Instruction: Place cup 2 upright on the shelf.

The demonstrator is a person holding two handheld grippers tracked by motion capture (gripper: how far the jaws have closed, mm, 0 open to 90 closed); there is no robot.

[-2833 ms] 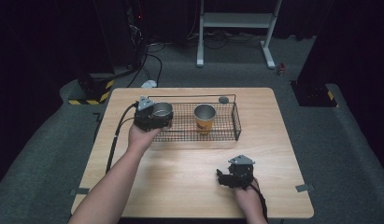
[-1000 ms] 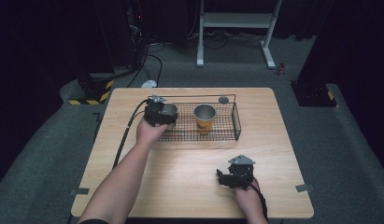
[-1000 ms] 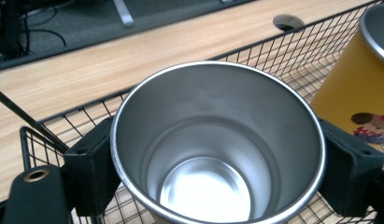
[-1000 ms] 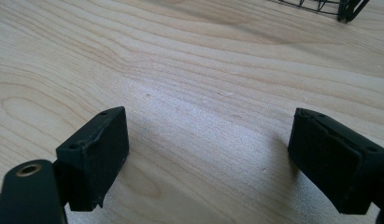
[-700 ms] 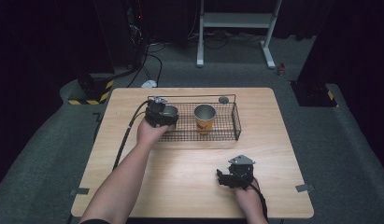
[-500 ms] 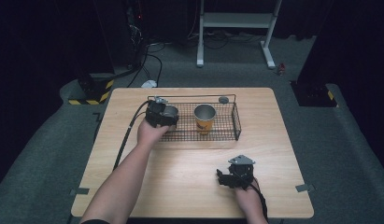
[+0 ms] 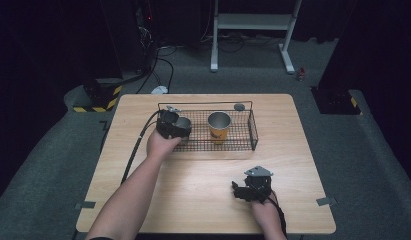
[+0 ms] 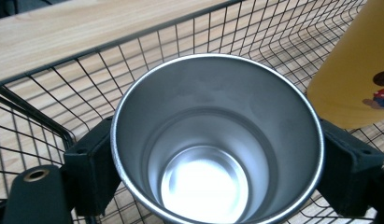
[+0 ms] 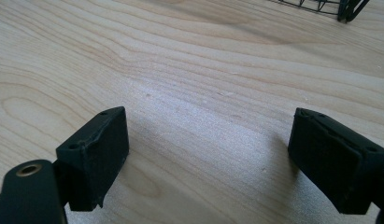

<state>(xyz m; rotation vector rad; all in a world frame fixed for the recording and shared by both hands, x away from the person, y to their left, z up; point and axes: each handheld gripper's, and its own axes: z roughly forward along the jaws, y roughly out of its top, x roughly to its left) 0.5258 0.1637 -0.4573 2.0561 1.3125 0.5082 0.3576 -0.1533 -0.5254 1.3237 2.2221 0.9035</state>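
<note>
Steel cup (image 8: 216, 140), mouth up and empty, clamped by its wall between the two black jaws of the left hand-held gripper (image 8: 216, 182), pads pressed against either side just under the rim. Held at the left end of the black wire basket (image 7: 245, 142), inside its walls; whether resting on the mesh floor or hanging just above it, hard to tell from here. Close beside it, to the right within the same basket, a yellow cup (image 7: 219, 127) standing upright, a small cartoon figure printed on its side. Small round grey disc (image 7: 239, 107) lying on the surface just beyond the basket's far rail. Basket set toward the far half of the pale wooden surface (image 7: 193, 200), long side running left to right. Well apart, near the front right edge, the right hand-held gripper (image 9: 213, 158) resting low over bare wood, jaws spread wide with nothing between them. Black cable trailing from the left hand-held gripper back across the surface.
</note>
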